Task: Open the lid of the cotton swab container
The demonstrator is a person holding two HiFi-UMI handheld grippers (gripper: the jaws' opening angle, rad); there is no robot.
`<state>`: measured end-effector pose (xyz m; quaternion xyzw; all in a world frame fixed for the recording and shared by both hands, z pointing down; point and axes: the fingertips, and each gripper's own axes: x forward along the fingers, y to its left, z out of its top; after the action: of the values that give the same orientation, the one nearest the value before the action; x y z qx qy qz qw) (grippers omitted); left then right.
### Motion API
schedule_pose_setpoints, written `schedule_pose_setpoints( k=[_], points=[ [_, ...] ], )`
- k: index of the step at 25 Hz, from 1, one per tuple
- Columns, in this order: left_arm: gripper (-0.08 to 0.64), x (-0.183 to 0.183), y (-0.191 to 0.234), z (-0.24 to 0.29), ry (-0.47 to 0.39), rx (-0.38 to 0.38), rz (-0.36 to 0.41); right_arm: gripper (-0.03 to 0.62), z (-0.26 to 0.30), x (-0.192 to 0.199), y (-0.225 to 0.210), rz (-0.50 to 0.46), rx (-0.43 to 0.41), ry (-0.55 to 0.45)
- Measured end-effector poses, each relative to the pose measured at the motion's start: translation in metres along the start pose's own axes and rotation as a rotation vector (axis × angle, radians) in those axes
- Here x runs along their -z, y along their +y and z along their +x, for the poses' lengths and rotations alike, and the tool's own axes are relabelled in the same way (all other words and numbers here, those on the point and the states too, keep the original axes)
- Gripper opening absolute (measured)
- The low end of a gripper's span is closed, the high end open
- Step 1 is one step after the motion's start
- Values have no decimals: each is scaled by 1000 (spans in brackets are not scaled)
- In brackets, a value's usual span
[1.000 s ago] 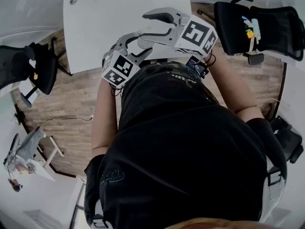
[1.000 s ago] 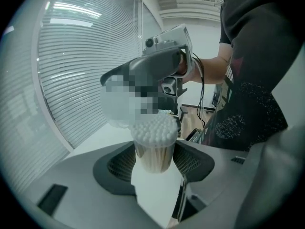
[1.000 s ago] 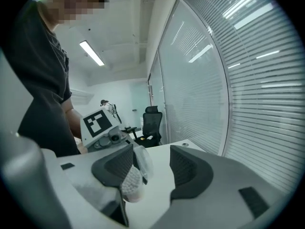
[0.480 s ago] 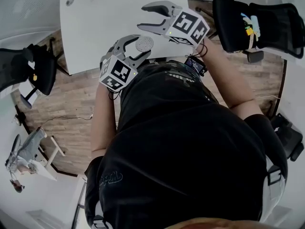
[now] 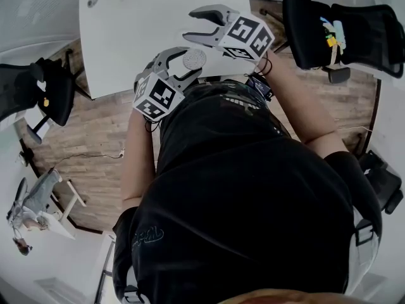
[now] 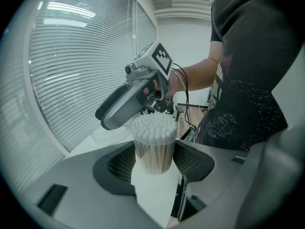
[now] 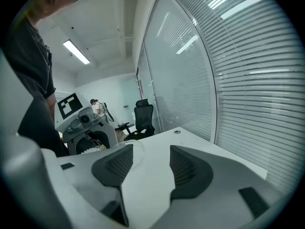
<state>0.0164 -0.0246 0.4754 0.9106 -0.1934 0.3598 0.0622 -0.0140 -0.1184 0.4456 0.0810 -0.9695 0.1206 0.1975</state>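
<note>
**Holding the uncapped swab container upright**

The cotton swab container stands upright over the near edge of the white counter. Its long axis is vertical and its bare white swab tips point up. The left gripper clamps its clear sides with jaws spread wide. Just beyond, the right gripper has its jaws apart with nothing between them, beside a clear round lid lying on the counter.

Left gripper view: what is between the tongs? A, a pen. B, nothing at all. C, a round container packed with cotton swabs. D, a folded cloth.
C: the cotton swab container sits between the tongs of the left gripper, with a pad against each of its sides.
</note>
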Motion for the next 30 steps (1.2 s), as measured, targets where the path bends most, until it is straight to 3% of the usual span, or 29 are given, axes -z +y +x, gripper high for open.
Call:
schedule_pose_setpoints(
  k=[20,30],
  points=[
    [255,13,14,2,5,-11,-53,255,-3,-3,-1,3,13,-14],
    [256,22,31,-2,4,-67,-80,232,-4,0,0,13,29,-20]
  ],
)
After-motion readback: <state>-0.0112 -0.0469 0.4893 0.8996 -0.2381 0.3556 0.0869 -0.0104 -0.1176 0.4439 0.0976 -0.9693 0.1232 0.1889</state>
